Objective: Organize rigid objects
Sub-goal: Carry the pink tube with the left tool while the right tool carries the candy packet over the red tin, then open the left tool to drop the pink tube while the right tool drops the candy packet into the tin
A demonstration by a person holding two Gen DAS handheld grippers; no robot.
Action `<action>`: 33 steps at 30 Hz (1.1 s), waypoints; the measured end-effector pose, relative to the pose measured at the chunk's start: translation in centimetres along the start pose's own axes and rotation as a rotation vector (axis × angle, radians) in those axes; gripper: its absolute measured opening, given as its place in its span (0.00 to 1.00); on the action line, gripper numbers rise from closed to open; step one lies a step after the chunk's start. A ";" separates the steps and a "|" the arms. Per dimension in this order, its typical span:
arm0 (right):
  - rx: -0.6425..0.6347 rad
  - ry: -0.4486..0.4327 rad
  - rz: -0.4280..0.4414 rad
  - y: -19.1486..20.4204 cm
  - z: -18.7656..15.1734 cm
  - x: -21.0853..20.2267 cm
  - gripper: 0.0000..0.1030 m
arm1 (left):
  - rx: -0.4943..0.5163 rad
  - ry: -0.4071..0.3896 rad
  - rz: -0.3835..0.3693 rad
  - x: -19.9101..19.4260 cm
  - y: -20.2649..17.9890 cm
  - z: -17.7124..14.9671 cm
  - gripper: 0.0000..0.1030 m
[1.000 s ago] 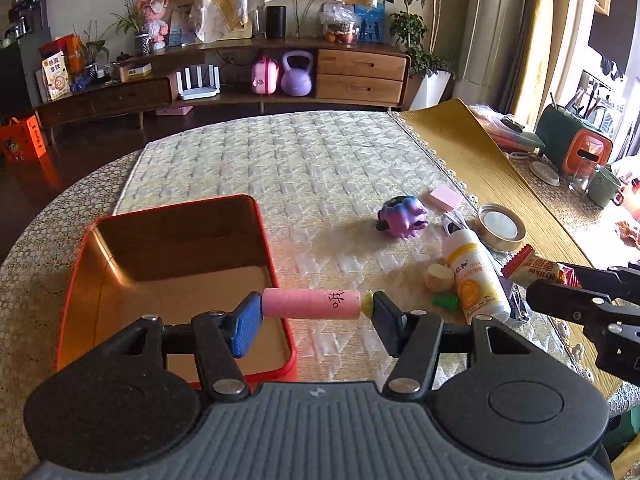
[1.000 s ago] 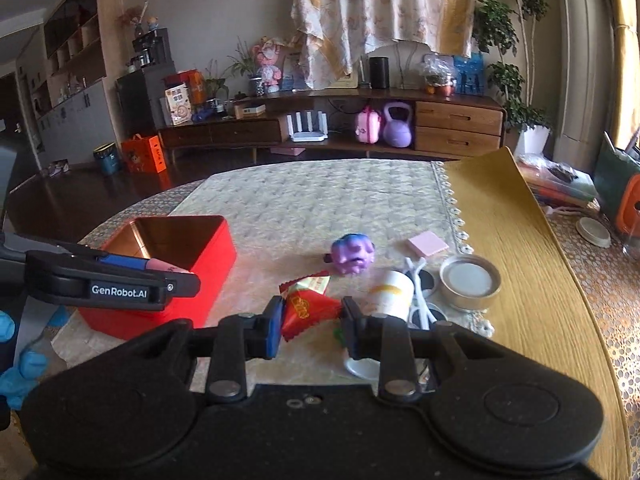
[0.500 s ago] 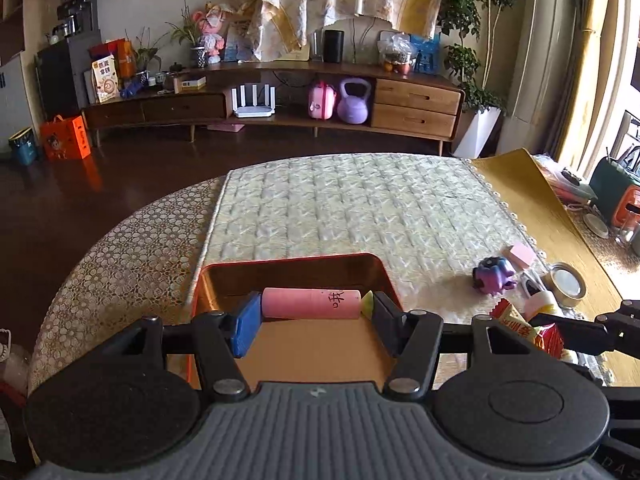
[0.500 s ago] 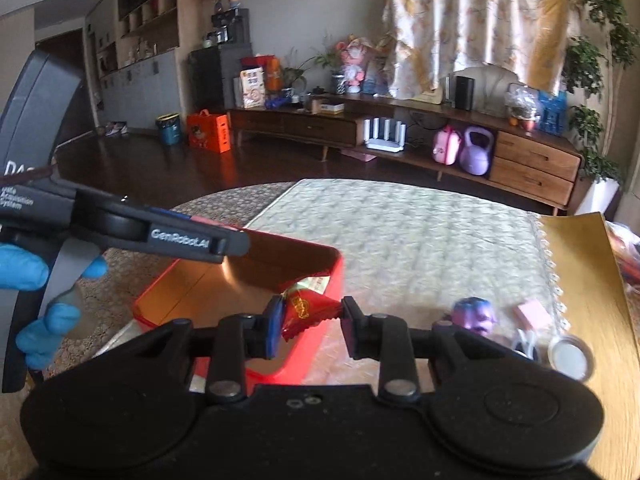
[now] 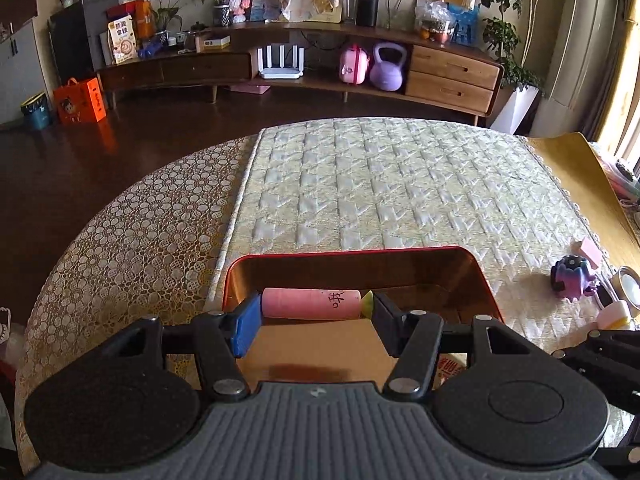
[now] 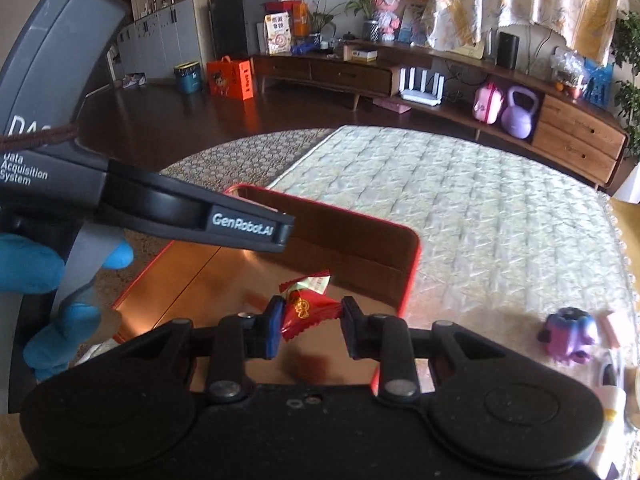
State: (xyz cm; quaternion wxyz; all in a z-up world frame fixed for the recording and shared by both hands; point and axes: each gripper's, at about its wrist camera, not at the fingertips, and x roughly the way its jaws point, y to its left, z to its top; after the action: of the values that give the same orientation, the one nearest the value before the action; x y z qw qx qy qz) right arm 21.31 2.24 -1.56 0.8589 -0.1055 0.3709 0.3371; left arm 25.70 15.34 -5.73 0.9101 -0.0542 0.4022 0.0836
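My left gripper (image 5: 312, 314) is shut on a pink cylinder (image 5: 310, 303) with a yellow-green tip, held lengthwise between the pads above the red tin box (image 5: 348, 254). My right gripper (image 6: 308, 326) hangs over the same red tin box (image 6: 412, 276). Its jaws stand a little apart around a red snack packet (image 6: 306, 308), which touches the left pad while the right pad looks just clear of it. The left gripper's body (image 6: 240, 226) crosses the right wrist view at the left.
A purple octopus toy (image 5: 572, 278), a pink eraser (image 5: 590, 250), a round tin lid (image 5: 632, 284) and a white bottle (image 5: 616, 314) lie on the quilted cloth (image 5: 400, 184) right of the box. The table edge curves at the left.
Both grippers have moved left from the clutter to above the red box, carrying their objects. The right jaws have widened around the snack packet.
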 end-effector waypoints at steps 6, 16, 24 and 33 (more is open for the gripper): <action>0.000 0.049 0.040 0.3 0.7 2.6 0.28 | 0.016 0.040 0.009 2.4 0.2 0.5 0.58; 0.051 0.091 0.066 1.1 1.2 4.7 0.28 | 0.040 0.084 0.010 4.6 0.1 0.6 0.58; 0.098 0.130 0.052 0.8 0.8 5.7 0.31 | 0.066 0.108 -0.002 5.6 -0.9 0.7 0.58; 0.104 0.121 0.072 0.6 -0.2 4.1 0.33 | 0.063 0.122 -0.017 5.5 -1.2 0.6 0.58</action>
State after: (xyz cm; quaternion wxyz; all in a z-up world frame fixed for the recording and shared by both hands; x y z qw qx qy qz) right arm 22.80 4.66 -4.57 0.8266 -0.0676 0.4425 0.3411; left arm 29.99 14.87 -9.41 0.8857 -0.0338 0.4591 0.0598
